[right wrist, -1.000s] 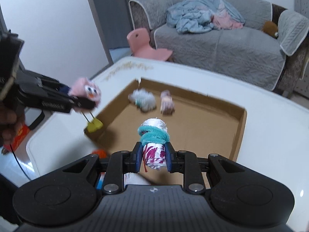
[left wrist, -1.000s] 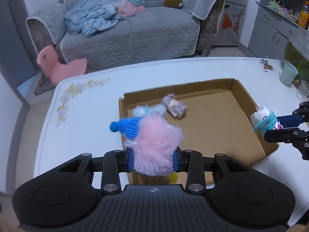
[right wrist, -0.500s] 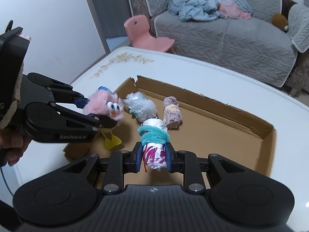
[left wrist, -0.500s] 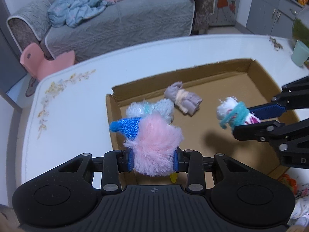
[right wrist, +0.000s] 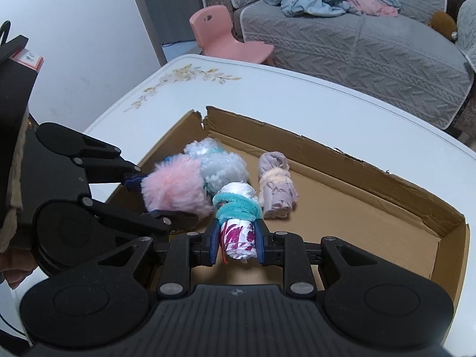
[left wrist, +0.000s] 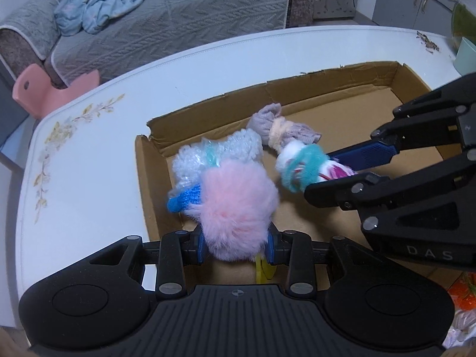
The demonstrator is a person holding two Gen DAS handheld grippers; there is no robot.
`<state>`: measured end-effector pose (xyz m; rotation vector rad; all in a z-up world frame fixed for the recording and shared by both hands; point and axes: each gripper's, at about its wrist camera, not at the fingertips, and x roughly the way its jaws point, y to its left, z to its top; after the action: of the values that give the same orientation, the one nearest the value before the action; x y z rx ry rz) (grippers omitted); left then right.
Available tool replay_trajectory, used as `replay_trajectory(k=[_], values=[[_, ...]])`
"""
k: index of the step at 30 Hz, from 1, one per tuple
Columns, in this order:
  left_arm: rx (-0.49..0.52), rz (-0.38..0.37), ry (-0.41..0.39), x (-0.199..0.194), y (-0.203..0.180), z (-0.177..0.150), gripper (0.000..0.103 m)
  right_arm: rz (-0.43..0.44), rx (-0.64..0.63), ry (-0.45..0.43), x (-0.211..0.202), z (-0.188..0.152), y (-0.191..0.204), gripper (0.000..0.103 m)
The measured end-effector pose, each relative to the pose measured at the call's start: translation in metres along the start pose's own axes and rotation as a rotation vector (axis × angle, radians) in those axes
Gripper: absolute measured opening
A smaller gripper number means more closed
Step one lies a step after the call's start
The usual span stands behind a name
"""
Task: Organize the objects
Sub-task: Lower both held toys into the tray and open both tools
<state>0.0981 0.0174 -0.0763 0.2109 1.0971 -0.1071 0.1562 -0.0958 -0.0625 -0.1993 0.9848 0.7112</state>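
Observation:
My left gripper (left wrist: pixel 235 245) is shut on a pink fluffy toy (left wrist: pixel 236 208) with a blue knit hat, held over the left end of the shallow cardboard box (left wrist: pixel 327 84). My right gripper (right wrist: pixel 236 239) is shut on a white and magenta rolled bundle (right wrist: pixel 238 235) with a teal band, held over the box just right of the pink toy (right wrist: pixel 174 189). In the box lie a pale blue fluffy bundle (left wrist: pixel 220 153) and a grey rolled cloth (left wrist: pixel 282 129) tied with a peach band. The bundle also shows in the left wrist view (left wrist: pixel 303 168).
The box sits on a white table (left wrist: pixel 89 154) with a flower print. A pale green cup (left wrist: pixel 465 56) stands at the far right. Orange items (left wrist: pixel 464 294) lie right of the box. A grey sofa (right wrist: pixel 357 38) and pink chair (right wrist: pixel 220 34) stand beyond.
Both grippers have moved in and down over the box's left end. The pink toy and the banded bundle now hang close to the fluffy bundle and the grey roll.

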Motion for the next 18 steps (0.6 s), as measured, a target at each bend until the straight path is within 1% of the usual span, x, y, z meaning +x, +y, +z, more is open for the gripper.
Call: replay_trajectory(k=[6, 10, 12, 15, 17, 18], values=[[0.023, 0.008, 0.002, 0.0038, -0.0041, -0.0025, 0.042, 0.014, 0.008, 0.012, 0.0080, -0.0006, -0.0045, 0.022], [0.017, 0.017, 0.001, 0.0037, -0.0046, -0.0031, 0.047, 0.016, 0.008, 0.015, 0.0102, -0.0007, -0.0038, 0.022], [0.017, 0.018, 0.002, 0.0036, -0.0050, -0.0030, 0.048, 0.019, 0.009, 0.017, 0.0101, 0.0002, -0.0037, 0.022], [0.016, 0.027, 0.004, 0.0021, -0.0060, -0.0036, 0.052, 0.021, 0.006, 0.016, 0.0088, 0.0006, -0.0037, 0.022], [0.015, 0.030, 0.007, 0.0013, -0.0060, -0.0038, 0.061, 0.021, 0.009, 0.018, 0.0090, 0.0007, -0.0040, 0.024], [0.017, 0.035, 0.007, 0.0017, -0.0057, -0.0034, 0.063, 0.021, 0.009, 0.020, 0.0082, 0.0005, -0.0040, 0.024]])
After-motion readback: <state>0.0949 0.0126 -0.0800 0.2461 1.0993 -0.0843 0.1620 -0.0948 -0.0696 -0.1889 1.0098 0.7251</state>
